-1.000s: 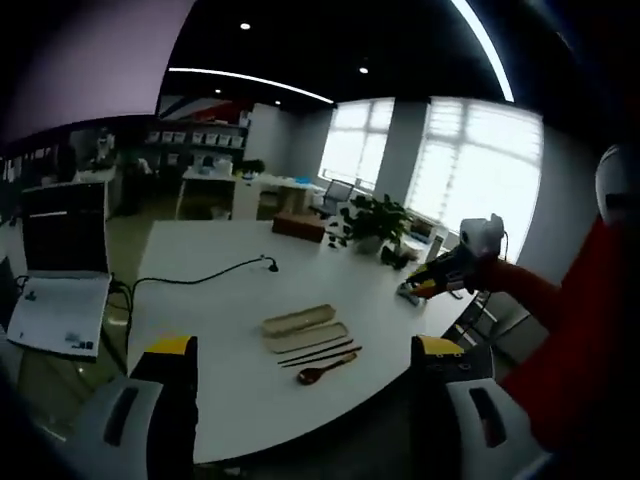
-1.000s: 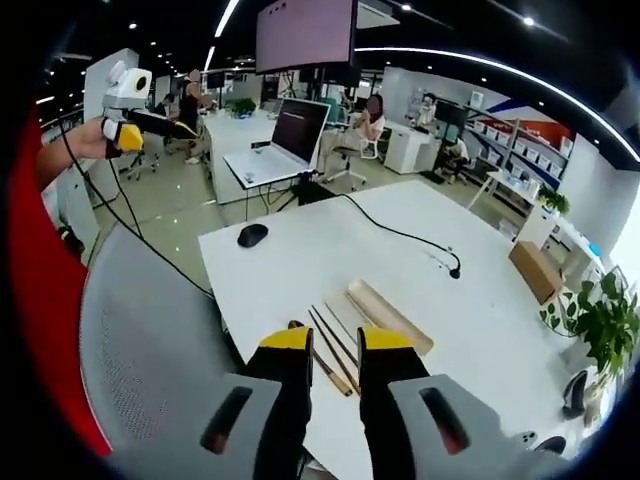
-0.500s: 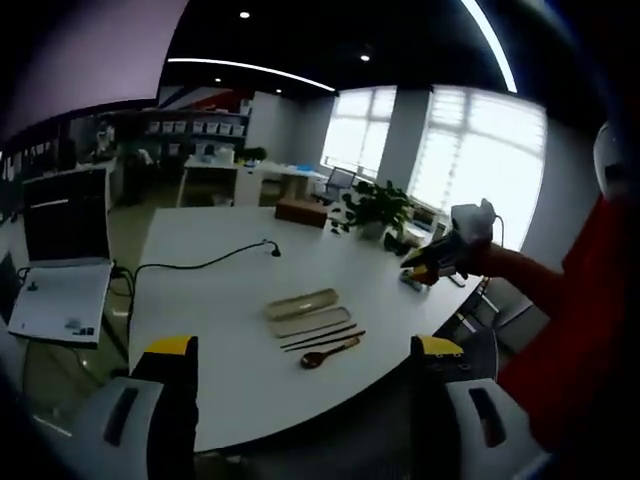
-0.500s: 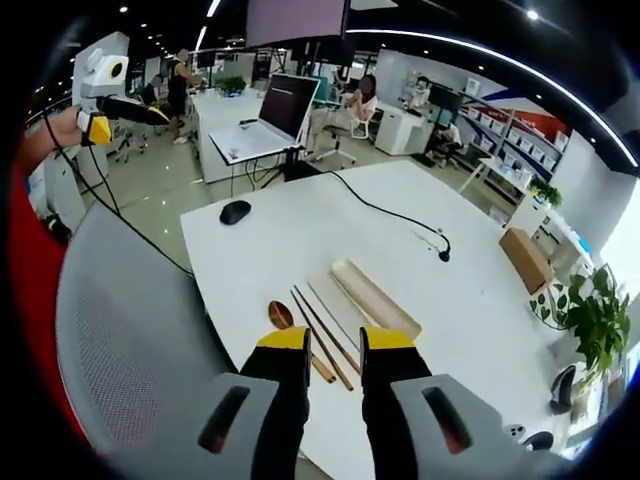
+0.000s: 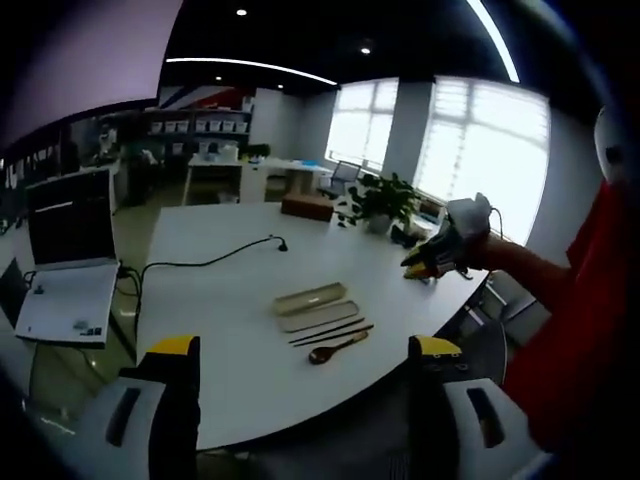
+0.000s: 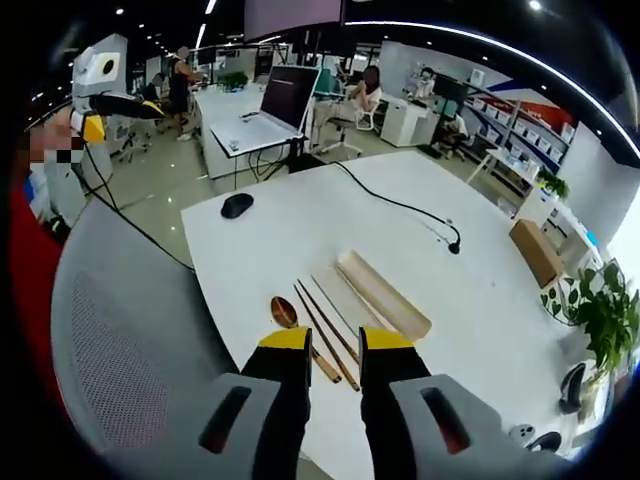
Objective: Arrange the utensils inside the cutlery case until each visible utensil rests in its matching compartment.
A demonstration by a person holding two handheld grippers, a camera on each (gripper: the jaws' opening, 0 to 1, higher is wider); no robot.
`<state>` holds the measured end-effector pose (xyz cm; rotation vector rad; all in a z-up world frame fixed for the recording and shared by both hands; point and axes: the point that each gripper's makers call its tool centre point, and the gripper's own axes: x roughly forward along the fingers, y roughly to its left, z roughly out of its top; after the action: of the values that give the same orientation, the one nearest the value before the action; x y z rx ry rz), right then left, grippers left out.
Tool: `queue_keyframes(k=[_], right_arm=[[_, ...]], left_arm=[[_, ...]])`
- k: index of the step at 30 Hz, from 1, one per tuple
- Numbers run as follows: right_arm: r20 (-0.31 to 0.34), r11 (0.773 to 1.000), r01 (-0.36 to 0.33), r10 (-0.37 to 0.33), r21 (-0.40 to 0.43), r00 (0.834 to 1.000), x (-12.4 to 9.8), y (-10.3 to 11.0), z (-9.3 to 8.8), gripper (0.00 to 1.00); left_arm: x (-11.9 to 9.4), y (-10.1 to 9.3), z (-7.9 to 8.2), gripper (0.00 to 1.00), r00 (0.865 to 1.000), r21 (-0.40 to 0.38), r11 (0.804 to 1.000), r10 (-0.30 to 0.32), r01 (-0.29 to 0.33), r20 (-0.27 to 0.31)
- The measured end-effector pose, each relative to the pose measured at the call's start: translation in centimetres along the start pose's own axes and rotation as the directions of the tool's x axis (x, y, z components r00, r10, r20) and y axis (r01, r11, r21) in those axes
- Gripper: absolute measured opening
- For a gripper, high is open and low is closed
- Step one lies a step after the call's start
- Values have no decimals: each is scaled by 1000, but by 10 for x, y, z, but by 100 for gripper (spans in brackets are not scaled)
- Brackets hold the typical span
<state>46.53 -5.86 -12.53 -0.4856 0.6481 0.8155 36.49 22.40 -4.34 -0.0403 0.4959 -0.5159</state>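
You held both grippers up in the air, apart from each other and touching nothing. Your left gripper (image 5: pixel 300 350) had its two yellow-tipped jaws spread wide, one at each side of the left gripper view, with nothing between them. Your right gripper (image 6: pixel 334 340) had its jaws drawn close together, leaving just a narrow gap, and nothing was gripped between them. In the left gripper view, your right gripper (image 5: pixel 432 262) reached in from the right at the end of your outstretched arm in a red sleeve (image 5: pixel 570 330). In the right gripper view, your left gripper (image 6: pixel 100 100) appeared at upper left, raised high.
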Motion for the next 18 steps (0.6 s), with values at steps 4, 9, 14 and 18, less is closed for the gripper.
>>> queue_keyframes(k=[4,9,14,18], right_arm=[[-18,1000,-4,5,17,1000,12,-2,-8,13],[-36,999,-21,22,24,999,22,-3,-12,12],[-88,998,5,1,61,996,29,-8,-27,11],[-80,995,23,-15,94,997,24,-9,-35,13]], left_arm=[[0,2,1,87,1000,-3,1000,4,-4,4],[0,5,0,86,1000,4,1000,12,-12,-2],[0,8,-2,86,1000,-12,1000,22,-22,5],[1,8,-3,87,999,-18,999,28,-28,15]])
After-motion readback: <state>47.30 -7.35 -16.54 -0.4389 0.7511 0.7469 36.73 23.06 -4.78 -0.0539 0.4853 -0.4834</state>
